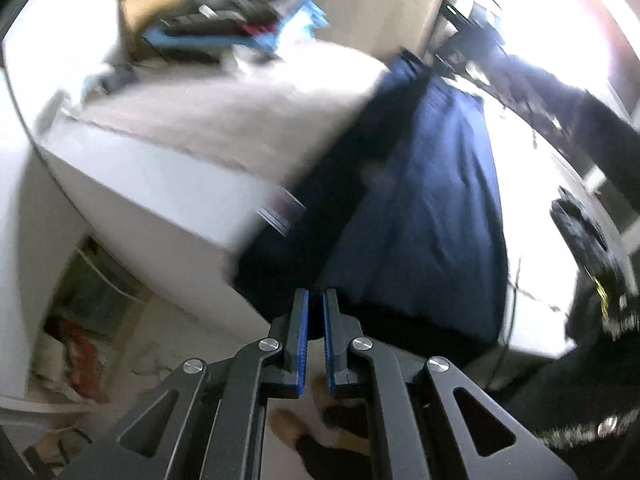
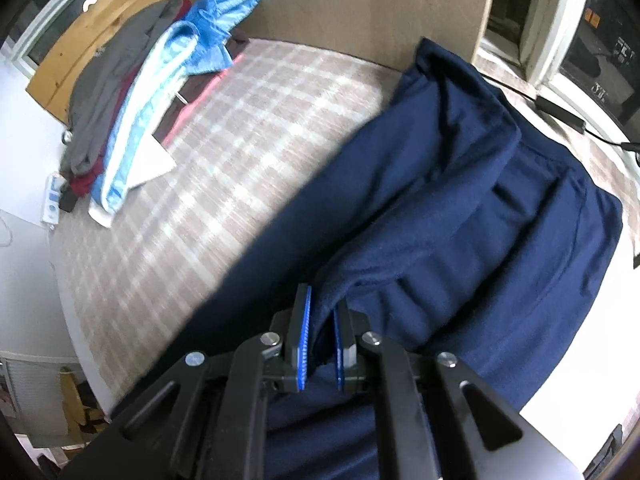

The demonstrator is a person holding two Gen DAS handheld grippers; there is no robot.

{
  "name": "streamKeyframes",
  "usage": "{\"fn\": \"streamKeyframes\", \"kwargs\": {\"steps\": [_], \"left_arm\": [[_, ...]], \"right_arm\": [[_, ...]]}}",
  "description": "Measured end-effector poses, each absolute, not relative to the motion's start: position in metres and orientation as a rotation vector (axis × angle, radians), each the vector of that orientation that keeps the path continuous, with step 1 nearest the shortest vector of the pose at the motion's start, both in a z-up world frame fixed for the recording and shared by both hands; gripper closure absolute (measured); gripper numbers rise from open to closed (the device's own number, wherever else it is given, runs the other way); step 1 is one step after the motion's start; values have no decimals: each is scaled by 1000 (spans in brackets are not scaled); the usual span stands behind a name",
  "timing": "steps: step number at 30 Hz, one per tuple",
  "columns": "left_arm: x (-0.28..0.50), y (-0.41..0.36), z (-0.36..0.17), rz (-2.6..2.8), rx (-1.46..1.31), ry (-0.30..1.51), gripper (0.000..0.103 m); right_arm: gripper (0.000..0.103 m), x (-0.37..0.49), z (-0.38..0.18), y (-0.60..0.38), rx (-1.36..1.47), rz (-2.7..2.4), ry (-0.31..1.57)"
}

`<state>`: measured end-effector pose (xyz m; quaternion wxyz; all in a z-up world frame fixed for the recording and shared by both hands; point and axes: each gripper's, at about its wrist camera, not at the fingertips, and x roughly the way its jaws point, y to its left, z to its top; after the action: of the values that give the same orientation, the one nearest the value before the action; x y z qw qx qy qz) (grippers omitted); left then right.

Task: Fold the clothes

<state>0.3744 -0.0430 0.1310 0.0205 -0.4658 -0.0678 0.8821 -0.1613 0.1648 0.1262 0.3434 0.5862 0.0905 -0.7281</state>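
Note:
A navy blue garment (image 2: 460, 216) lies spread and rumpled on the checked bed cover (image 2: 224, 168), reaching from the near edge to the far wall. My right gripper (image 2: 322, 312) is shut on a fold of the navy garment at its near edge, cloth bunched between the blue pads. In the left wrist view the same garment (image 1: 424, 200) hangs over the bed's side. My left gripper (image 1: 315, 300) is nearly shut at the garment's dark lower hem; the view is blurred and I cannot tell whether cloth is between the pads.
A pile of other clothes (image 2: 132, 92), grey, maroon and light blue, lies at the bed's far left by a wooden headboard (image 2: 96, 28). Windows (image 2: 560, 28) are at the right. The person's other arm (image 1: 580, 128) and feet on the floor (image 1: 304, 420) show in the left wrist view.

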Motion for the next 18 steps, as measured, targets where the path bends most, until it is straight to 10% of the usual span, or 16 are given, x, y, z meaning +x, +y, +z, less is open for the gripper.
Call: {"fn": "streamKeyframes", "kwargs": {"steps": [7,18], "left_arm": [[372,-56,217,2908,-1172,-34,97],[376,32,105,2567,-1420,56,97]], "right_arm": [[95,-164,182,136,1344,-1876,182],[95,-174,102,196,1505,-1871,207]]}}
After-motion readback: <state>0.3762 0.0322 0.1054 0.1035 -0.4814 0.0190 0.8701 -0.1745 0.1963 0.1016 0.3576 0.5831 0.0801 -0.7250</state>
